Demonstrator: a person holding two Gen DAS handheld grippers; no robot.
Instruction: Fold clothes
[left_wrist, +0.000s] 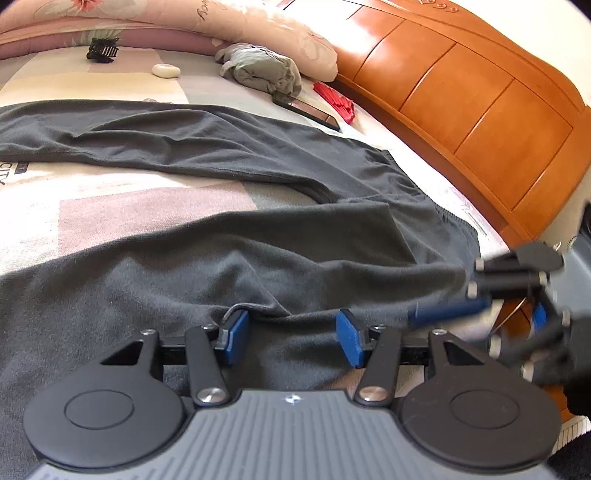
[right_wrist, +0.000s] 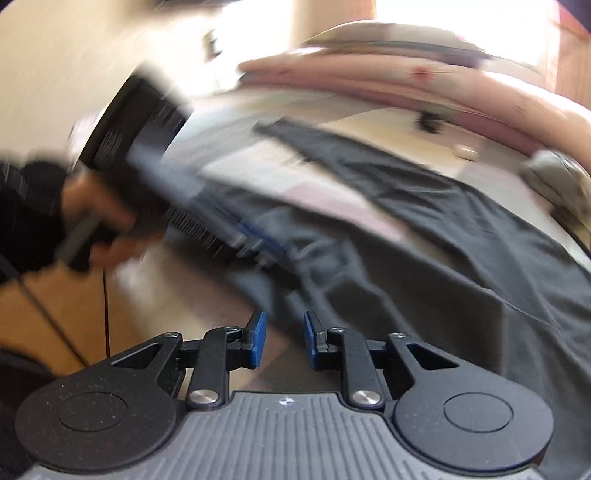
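Dark grey trousers (left_wrist: 229, 155) lie spread across the patterned bed sheet (left_wrist: 147, 206), waistband toward the wooden board and legs running left. My left gripper (left_wrist: 291, 334) is open, low over a rumpled stretch of the trousers, with a cloth ridge lying between its blue pads (left_wrist: 236, 332). Blurred at the right edge, my right gripper (left_wrist: 491, 312) reaches one blue finger toward the trousers' near edge. The right wrist view is motion-blurred: the right gripper (right_wrist: 283, 339) is open with nothing between its pads, just off the trousers (right_wrist: 461, 258). A hand (right_wrist: 103, 221) holds the left gripper (right_wrist: 255, 243).
An orange wooden bed board (left_wrist: 480, 99) runs along the right. A pink floral quilt (left_wrist: 207, 18) lies at the far side. On the sheet sit a crumpled grey garment (left_wrist: 262, 70), a phone (left_wrist: 314, 110), a red item (left_wrist: 336, 101), a black hair clip (left_wrist: 102, 48) and a white oval object (left_wrist: 166, 70).
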